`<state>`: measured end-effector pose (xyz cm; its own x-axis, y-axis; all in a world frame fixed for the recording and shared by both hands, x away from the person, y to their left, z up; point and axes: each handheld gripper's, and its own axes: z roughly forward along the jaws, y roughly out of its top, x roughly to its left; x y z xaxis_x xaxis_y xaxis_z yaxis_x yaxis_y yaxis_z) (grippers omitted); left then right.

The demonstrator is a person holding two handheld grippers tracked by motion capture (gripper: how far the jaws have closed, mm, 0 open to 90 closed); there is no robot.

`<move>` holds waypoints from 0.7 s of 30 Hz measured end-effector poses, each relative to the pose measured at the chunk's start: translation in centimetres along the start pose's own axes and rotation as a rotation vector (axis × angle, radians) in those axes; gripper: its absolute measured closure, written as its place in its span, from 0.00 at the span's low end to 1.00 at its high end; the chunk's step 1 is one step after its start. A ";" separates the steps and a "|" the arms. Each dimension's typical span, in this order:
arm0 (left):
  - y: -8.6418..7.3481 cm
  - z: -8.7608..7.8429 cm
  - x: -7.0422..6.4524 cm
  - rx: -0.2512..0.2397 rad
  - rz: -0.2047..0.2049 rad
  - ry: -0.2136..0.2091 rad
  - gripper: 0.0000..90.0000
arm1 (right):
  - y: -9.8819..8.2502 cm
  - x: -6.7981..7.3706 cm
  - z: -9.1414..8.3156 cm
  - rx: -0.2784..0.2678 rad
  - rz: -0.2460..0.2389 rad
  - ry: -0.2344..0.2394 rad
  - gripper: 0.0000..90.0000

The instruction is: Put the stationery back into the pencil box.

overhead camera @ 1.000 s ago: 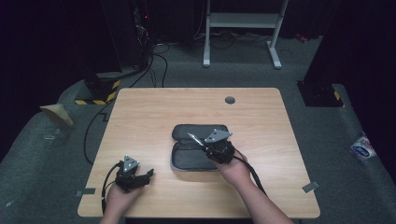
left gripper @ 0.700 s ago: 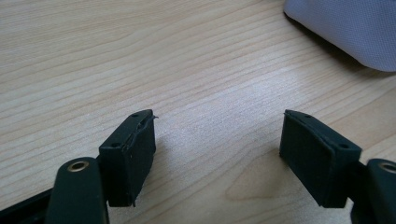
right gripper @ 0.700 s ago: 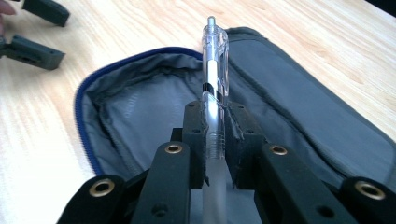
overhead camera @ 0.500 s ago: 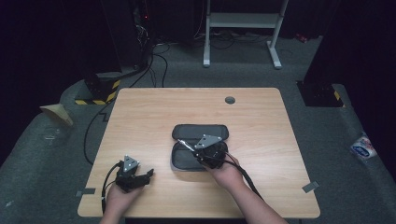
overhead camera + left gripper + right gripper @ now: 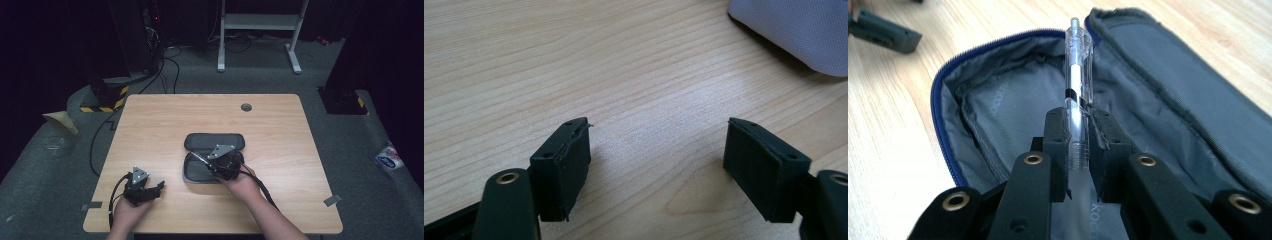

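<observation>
- My right hand-held gripper pinches a clear pen between its pads, its tip end pointing away over the open grey pencil case; in the high view that same right hand-held gripper hangs over the near half of the case, which lies mid-surface, slightly right of centre
- My left hand-held gripper rests spread with nothing between its pads, near the front left of the surface; in its own view a corner of the case sits far right
- Risk, as I judge it: the pen is held along its smooth barrel, so it may pivot or slip in the pads if its far end catches the zip edge or the raised lid flap; letting go too high could let it bounce out and roll across the bare wood
- The case is soft and unheld; a push from the pen could slide it or fold the lid shut, since my left hand-held gripper is well apart from it
- The surface is pale wood with a small round grommet at the far side; around it I see grey carpet, cables, a white stand and dark surroundings
</observation>
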<state>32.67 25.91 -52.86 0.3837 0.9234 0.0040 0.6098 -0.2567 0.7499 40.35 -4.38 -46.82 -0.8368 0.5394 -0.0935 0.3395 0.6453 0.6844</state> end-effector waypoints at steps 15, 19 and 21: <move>0.0 0.0 0.0 0.000 0.000 0.000 0.30 | -0.1 -0.1 0.0 0.001 0.012 -0.009 0.74; 0.0 0.0 0.0 0.000 0.000 -0.001 0.30 | -0.2 -0.2 -0.2 -0.007 0.031 -0.023 0.72; 0.0 0.0 0.0 0.000 0.001 -0.001 0.30 | -0.3 -0.3 -0.4 -0.015 0.044 -0.030 0.69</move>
<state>32.69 25.92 -52.86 0.3848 0.9230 0.0042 0.6096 -0.2576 0.7497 40.37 -4.96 -46.75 -0.8078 0.5834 -0.0842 0.3693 0.6123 0.6990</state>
